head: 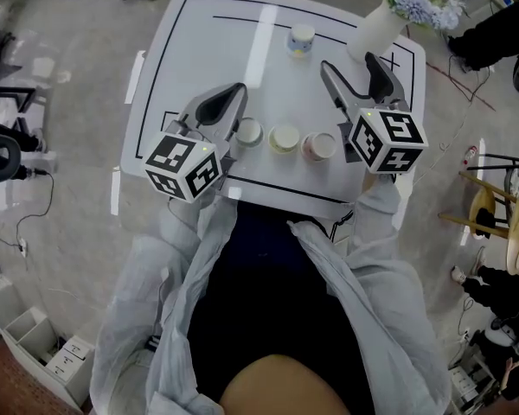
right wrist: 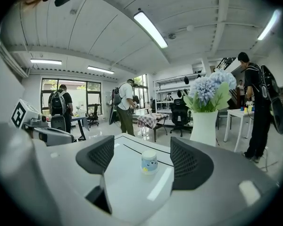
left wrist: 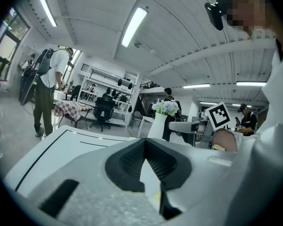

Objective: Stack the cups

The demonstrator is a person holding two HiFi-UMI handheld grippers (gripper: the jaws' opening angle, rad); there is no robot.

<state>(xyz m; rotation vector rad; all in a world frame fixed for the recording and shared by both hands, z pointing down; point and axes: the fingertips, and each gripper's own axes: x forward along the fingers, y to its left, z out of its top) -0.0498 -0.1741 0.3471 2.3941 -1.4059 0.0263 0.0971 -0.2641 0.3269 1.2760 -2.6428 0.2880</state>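
Three paper cups stand mouth up in a row near the table's front edge: a white one (head: 249,131), a yellowish one (head: 285,138) and a pinkish one (head: 318,146). Another cup (head: 301,40) with a blue print stands upside down further back; it also shows as the blue-printed cup (right wrist: 149,162) in the right gripper view, well beyond the jaws. My left gripper (head: 239,90) hovers just left of the white cup, jaws closed together and empty (left wrist: 144,142). My right gripper (head: 349,61) hangs to the right of the pinkish cup, open and empty (right wrist: 141,144).
The white table (head: 199,50) carries black outline markings. A white vase with blue flowers (head: 376,28) stands at its far right corner, close to my right gripper. Several people, chairs and shelves fill the room beyond, among them a person with a backpack (left wrist: 49,86).
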